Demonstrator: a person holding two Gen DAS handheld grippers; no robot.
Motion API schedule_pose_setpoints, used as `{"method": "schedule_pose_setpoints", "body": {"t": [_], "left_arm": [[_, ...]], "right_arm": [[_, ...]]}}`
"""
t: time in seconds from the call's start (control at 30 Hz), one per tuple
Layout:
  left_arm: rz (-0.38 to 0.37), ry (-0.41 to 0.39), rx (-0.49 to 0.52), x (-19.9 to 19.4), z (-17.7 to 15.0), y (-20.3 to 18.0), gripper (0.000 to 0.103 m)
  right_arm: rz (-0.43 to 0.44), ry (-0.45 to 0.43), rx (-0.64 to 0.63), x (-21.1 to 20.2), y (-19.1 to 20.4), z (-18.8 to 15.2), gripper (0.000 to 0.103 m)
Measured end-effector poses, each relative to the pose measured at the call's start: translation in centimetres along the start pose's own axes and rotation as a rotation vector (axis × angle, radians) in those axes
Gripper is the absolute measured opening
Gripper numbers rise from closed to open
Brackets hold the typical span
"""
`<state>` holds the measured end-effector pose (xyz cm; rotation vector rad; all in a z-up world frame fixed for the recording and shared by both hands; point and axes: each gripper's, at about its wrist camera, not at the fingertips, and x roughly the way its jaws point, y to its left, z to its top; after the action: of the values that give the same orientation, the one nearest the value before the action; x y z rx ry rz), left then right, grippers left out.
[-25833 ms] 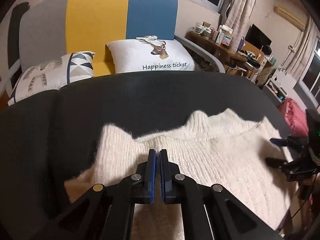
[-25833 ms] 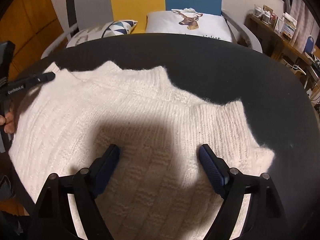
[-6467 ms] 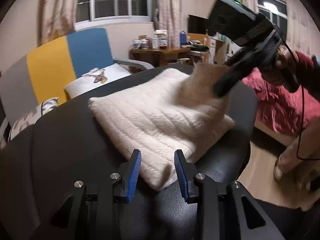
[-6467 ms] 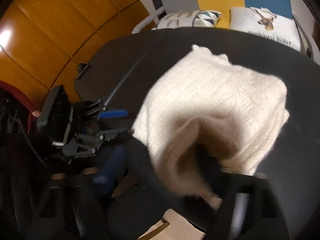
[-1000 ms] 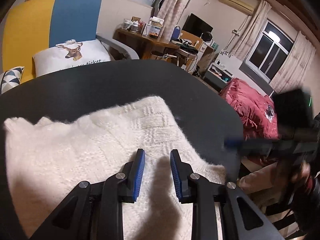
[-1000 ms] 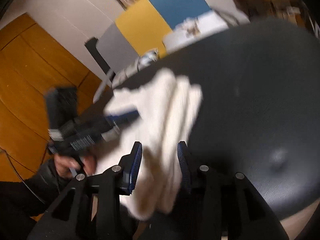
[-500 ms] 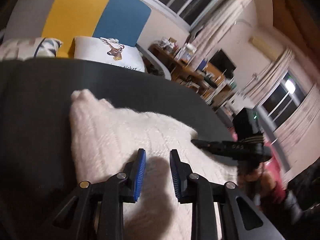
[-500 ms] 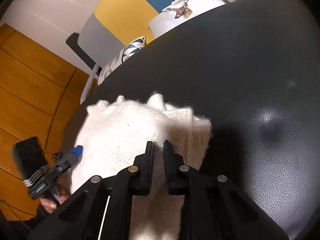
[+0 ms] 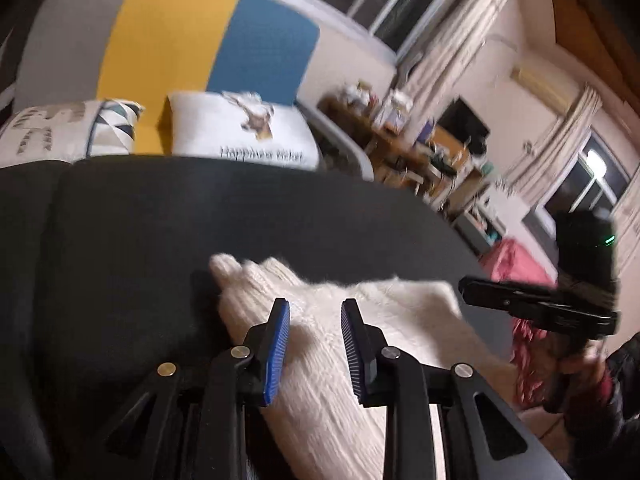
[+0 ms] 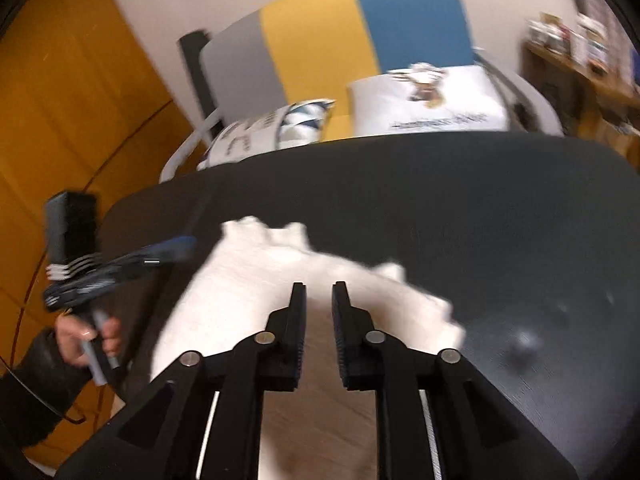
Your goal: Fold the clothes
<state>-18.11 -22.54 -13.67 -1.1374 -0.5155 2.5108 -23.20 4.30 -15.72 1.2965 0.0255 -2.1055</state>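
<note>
A fluffy white knit sweater (image 9: 400, 320) lies folded into a thick bundle on the round black table (image 9: 160, 220). My left gripper (image 9: 315, 308) hovers over its left part, blue pads apart, nothing between them. In the right wrist view the sweater (image 10: 248, 280) lies under my right gripper (image 10: 319, 290), whose jaws stand a narrow gap apart and hold nothing. The right gripper (image 9: 520, 304) also shows from the side in the left wrist view, over the sweater's right end. The left gripper (image 10: 160, 254) appears at the left of the right wrist view, held by a hand (image 10: 88, 336).
Behind the table (image 10: 440, 200) stands a sofa (image 9: 200, 40) with a grey, yellow and blue back and two printed pillows (image 9: 240, 136). A cluttered desk (image 9: 400, 140) and red bedding (image 9: 516, 264) lie to the right, an orange wood wall (image 10: 60, 100) to the left.
The right gripper's jaws have parted a little from nearly shut. Both views have swung toward the sofa. The sweater stays folded on the table.
</note>
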Motion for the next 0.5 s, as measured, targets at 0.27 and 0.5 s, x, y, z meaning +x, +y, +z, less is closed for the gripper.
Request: {"method": "schedule_pose_setpoints", "body": {"t": [0.27,0.5], "left_arm": [[0.073,0.086,-0.031,4.9,-0.9,0.4,0.029],[0.009,-0.1,-0.211,-2.5,-1.0,4.0,0.027]], "right_arm": [[-0.13,0.023,-0.143,1.3,2.9,0.4,0.019],[-0.118,0.009,-0.137,1.2,2.5,0.3,0.019]]}}
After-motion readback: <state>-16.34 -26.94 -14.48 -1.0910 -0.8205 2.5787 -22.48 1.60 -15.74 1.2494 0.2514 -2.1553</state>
